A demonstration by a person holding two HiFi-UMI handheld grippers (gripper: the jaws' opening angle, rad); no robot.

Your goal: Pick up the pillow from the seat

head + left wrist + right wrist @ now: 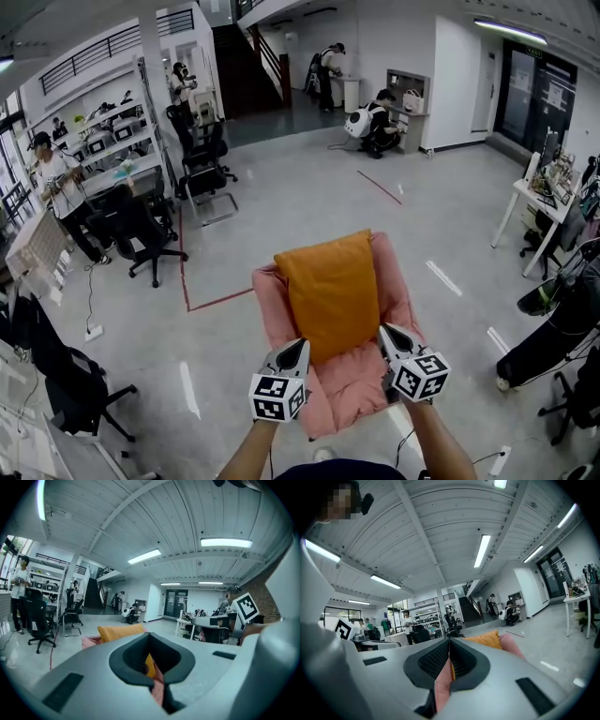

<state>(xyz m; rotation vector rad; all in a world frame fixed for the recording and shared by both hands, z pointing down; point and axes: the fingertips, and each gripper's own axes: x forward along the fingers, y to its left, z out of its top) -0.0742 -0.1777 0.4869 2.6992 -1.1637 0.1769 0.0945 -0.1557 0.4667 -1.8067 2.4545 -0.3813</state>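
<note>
In the head view an orange pillow lies on top of a larger pink cushion, and both hang in the air above the grey floor. My left gripper is shut on the near left edge of the bundle, and my right gripper is shut on its near right edge. The left gripper view shows orange and pink fabric pinched in my left gripper, with the orange pillow beyond. Pink fabric is clamped in my right gripper, the orange pillow behind it. No seat is in view.
Black office chairs stand at the left beside shelves. A white desk and dark bags stand at the right. A red tape line runs across the floor. Several people are at the far back.
</note>
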